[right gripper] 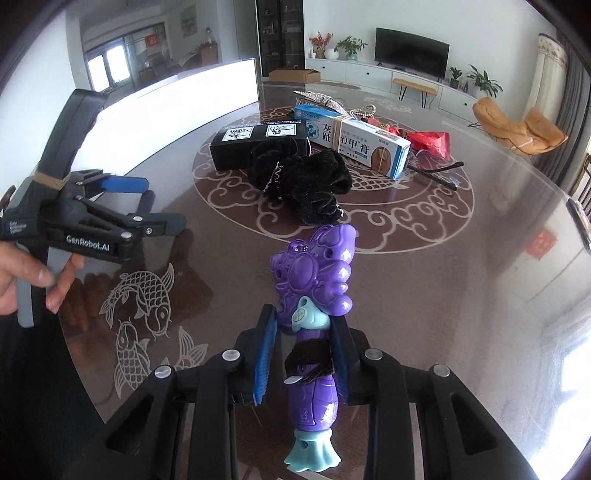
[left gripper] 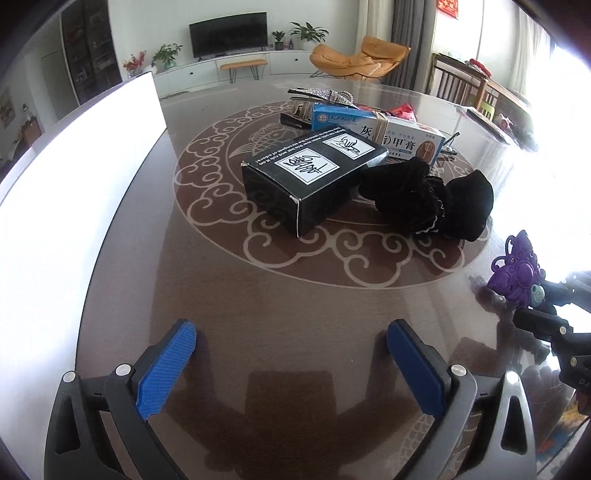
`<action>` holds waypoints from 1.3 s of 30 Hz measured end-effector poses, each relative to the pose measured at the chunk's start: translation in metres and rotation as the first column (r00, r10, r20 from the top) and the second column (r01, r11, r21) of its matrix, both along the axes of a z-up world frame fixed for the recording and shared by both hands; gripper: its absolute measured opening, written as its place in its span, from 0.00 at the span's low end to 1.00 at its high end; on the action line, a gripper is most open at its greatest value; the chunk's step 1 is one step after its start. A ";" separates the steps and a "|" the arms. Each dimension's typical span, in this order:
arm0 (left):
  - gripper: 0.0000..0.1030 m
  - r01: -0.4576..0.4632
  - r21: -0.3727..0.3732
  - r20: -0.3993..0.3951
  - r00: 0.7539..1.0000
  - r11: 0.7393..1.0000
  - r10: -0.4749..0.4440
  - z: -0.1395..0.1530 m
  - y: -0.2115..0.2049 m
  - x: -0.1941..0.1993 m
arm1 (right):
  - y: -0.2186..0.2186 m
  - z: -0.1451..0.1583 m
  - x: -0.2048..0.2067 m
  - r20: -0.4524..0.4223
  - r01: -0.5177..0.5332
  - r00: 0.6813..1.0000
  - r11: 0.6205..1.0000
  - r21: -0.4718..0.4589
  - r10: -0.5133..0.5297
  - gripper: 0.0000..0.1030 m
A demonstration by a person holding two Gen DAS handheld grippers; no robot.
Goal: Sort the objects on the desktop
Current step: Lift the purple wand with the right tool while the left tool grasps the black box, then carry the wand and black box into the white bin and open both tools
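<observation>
Purple toy (right gripper: 314,295) between right gripper (right gripper: 303,354) pads, clamped, left gripper (left gripper: 291,365) agape, empty.

Home living room: television (left gripper: 228,34), orange lounge chair (left gripper: 360,59).

Purple toy (right gripper: 314,280), black scrunchie (right gripper: 299,177)
</observation>
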State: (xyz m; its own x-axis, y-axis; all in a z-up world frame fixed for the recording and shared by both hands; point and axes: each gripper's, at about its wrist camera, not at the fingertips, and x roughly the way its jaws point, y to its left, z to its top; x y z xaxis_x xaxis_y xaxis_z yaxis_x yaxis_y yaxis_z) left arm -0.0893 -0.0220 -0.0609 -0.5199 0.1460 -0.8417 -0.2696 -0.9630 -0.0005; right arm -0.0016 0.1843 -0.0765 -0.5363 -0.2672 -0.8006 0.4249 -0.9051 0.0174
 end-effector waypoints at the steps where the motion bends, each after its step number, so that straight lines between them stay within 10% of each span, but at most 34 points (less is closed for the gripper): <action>1: 1.00 0.016 -0.004 0.016 1.000 1.000 -0.016 0.001 -0.001 -0.010 | 0.000 0.000 0.002 -0.010 0.000 1.000 1.000 -0.001 0.000 0.29; 14: 1.00 0.169 -0.034 0.051 0.985 0.985 -0.168 0.004 0.041 -0.097 | 0.009 -0.002 0.004 -0.038 0.012 0.999 0.996 -0.087 -0.015 0.29; 20: 0.60 0.170 -0.040 -0.021 0.985 0.985 -0.170 0.013 0.035 -0.078 | 0.018 -0.002 0.003 -0.017 0.020 1.000 0.988 -0.153 -0.023 0.29; 26: 0.58 0.060 -0.018 -0.044 0.997 0.998 -0.061 0.015 -0.008 -0.016 | 0.037 -0.003 -0.007 0.047 0.048 0.998 0.957 -0.285 -0.036 0.29; 30: 0.59 0.036 -0.002 -0.020 0.999 0.999 -0.036 0.013 -0.024 0.014 | 0.026 0.001 -0.013 0.081 0.029 0.997 0.974 -0.226 -0.011 0.36; 34: 0.72 0.054 -0.011 -0.014 0.998 0.998 -0.054 0.014 -0.024 0.021 | -0.002 0.003 -0.023 0.121 -0.065 0.990 0.997 -0.045 0.070 0.69; 37: 0.78 0.054 -0.024 -0.030 0.998 0.998 -0.055 0.020 -0.013 0.014 | -0.016 -0.001 -0.031 0.131 -0.118 0.986 0.990 0.075 0.107 0.65; 39: 0.76 0.054 -0.028 -0.014 0.998 0.998 -0.055 0.019 -0.006 0.002 | -0.015 0.001 -0.036 0.137 -0.114 0.985 0.990 0.088 0.101 0.42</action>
